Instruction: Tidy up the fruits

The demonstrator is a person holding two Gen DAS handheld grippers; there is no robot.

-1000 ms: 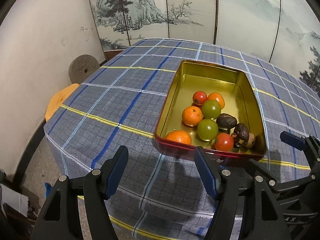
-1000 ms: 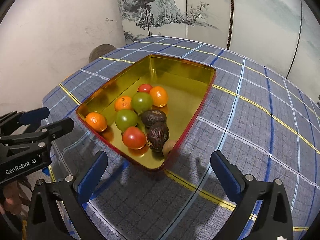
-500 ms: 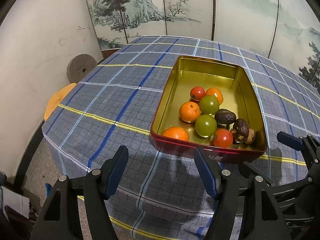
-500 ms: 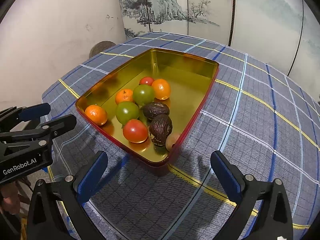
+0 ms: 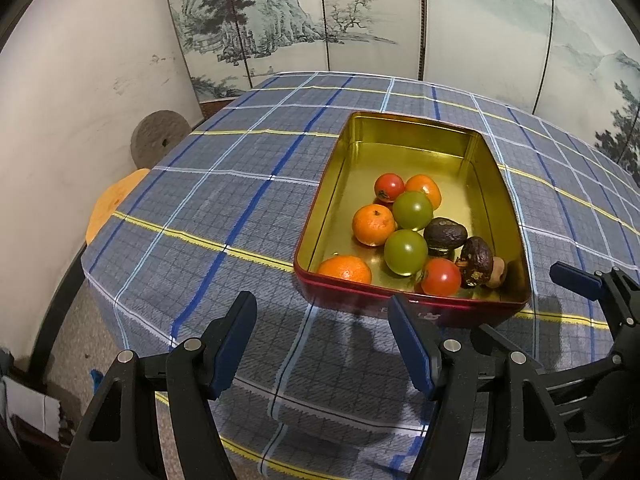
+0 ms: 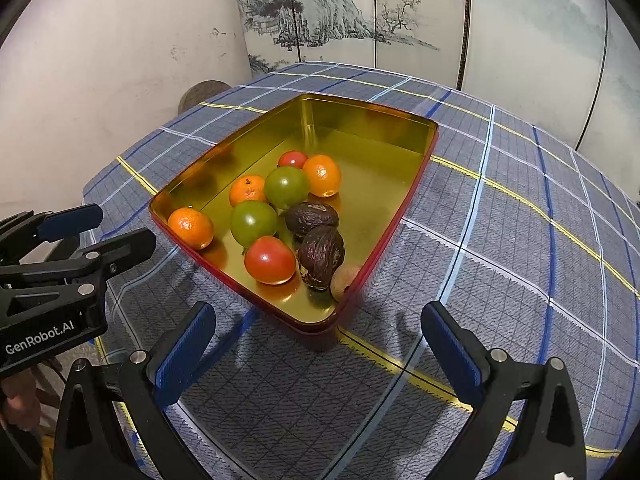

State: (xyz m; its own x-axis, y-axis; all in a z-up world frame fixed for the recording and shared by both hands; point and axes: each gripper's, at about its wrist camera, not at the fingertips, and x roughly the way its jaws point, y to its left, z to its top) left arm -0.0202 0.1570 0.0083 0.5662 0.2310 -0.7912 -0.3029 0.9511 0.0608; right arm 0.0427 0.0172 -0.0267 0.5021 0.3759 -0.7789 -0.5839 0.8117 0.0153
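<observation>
Gold-lined tin tray [image 5: 472, 148] with red outer walls, flat on the cloth, fruit clustered at its near end, three oranges [image 5: 373, 225], two green tomatoes [image 5: 405, 251], two red tomatoes [image 5: 441, 277], two dark wrinkled avocados [image 5: 445, 234], possibly a small brown longan [image 6: 344, 280] in the corner

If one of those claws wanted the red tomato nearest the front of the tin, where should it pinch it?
Probably from above, fingers closing across the round middle of the red tomato. The tin's front wall blocks a level approach, and a green tomato and a dark wrinkled fruit crowd it, so set the fingers in the free gaps front and back.
</observation>
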